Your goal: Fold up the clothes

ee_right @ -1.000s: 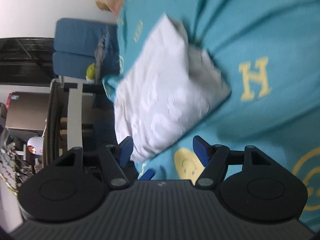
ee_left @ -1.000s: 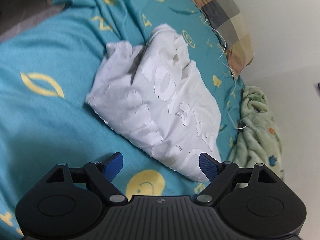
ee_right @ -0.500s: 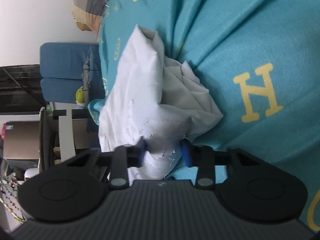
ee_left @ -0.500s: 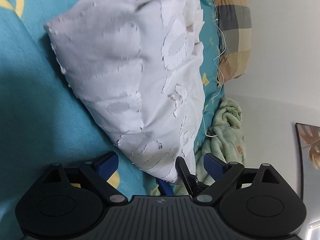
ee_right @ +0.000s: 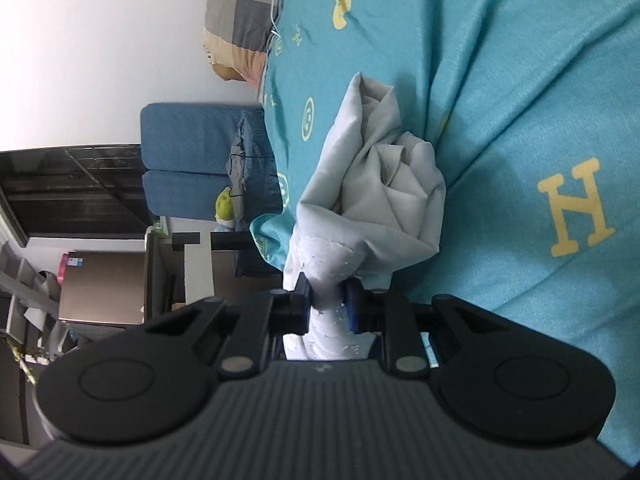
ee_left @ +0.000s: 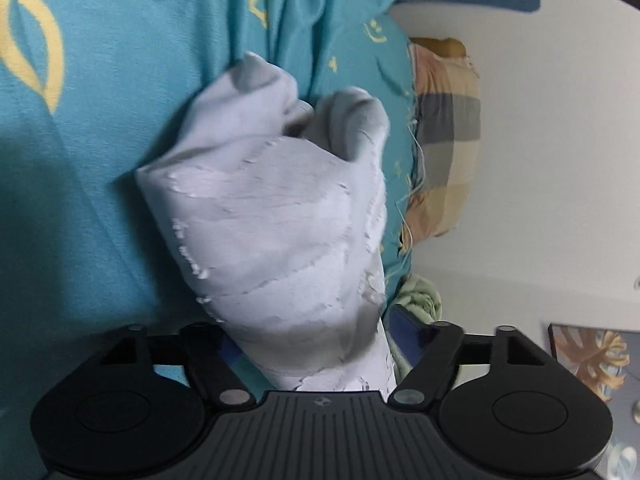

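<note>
- A white garment [ee_left: 280,216] is seen bunched up against a teal bedspread [ee_left: 100,160] printed with yellow letters and smiley faces.
- In the right wrist view, the right gripper [ee_right: 328,308] is clenched on a twisted edge of the white garment [ee_right: 380,184]; the cloth is pinched tight between the two blue pads [ee_right: 351,308] and spreads out beyond them into a crumpled bundle over the bedspread [ee_right: 520,80].
- In the left wrist view, the left gripper [ee_left: 316,336] is held with its jaws spread wide; a narrow end of the garment passes through the gap between them, and whether either pad touches the cloth cannot be told.
- A worn, flaking print is shown on the face of the garment turned toward the left camera.
- A checked pillow [ee_left: 444,136] is seen at the edge of the bed, and a pale green blanket [ee_left: 420,296] is bunched just below it.
- A blue cushioned headboard [ee_right: 192,160] is visible past the bed in the right wrist view.
</note>
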{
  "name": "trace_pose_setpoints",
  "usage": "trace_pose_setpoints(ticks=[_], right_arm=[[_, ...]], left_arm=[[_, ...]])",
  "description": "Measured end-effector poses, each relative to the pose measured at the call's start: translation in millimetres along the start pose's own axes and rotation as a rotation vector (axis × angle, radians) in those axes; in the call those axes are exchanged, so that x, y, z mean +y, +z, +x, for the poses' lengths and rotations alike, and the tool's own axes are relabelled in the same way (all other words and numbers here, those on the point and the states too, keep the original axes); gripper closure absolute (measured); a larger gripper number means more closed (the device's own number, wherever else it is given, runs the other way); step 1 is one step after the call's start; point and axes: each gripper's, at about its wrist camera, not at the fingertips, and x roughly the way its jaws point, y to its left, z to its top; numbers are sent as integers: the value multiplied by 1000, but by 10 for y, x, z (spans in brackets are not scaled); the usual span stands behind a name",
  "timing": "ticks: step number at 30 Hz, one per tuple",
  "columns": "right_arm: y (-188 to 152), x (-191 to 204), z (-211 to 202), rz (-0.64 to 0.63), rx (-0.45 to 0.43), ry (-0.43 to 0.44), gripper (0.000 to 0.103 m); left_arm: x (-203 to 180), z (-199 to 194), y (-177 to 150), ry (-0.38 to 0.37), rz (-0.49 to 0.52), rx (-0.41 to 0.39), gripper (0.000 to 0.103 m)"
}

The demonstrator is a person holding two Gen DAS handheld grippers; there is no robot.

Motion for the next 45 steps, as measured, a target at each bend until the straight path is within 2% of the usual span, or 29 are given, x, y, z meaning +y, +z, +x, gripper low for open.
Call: trace_pose_setpoints(ticks=[5, 9, 11, 13, 15, 16, 22, 24, 29, 32, 34, 37, 45], right_arm=[[-7, -20, -38, 31, -2, 15, 81], [-95, -19, -38, 32, 21, 21, 80], [-133, -28, 38, 52, 55, 32, 72], [-165, -53, 124, 78, 92, 32, 50], [-171, -68, 196, 96, 103, 23, 38], [-167, -76, 229, 103, 103, 18, 37], [40, -239, 226, 131, 1, -47, 36], [57, -293, 237, 146, 0, -46, 36], [45, -229, 271, 47, -7, -58, 37], [34, -173, 278, -33, -5, -73, 53], [22, -109, 239, -66, -10, -66, 64], [0, -6, 173, -88, -20, -44, 69], [-140, 253, -256, -113, -53, 26, 71]], left_arm=[[-5, -14, -17, -15, 8, -10, 54], [-48, -27, -25, -55, 16, -15, 58], [-65, -19, -41, -62, 24, -12, 58], [-74, -8, -63, -63, 30, -9, 58], [-72, 3, -80, -63, 30, -9, 58], [-69, 9, -86, -64, 28, -9, 58], [-58, 55, -144, -65, 23, -4, 56], [-61, 72, -172, -65, 28, -7, 54], [-81, 96, -229, -65, 43, -12, 56], [-115, 93, -265, -59, 62, -19, 69], [-136, 84, -289, -68, 67, -19, 73], [-210, 42, -345, -80, 85, -22, 75], [-617, -172, -721, -95, 172, 16, 77]])
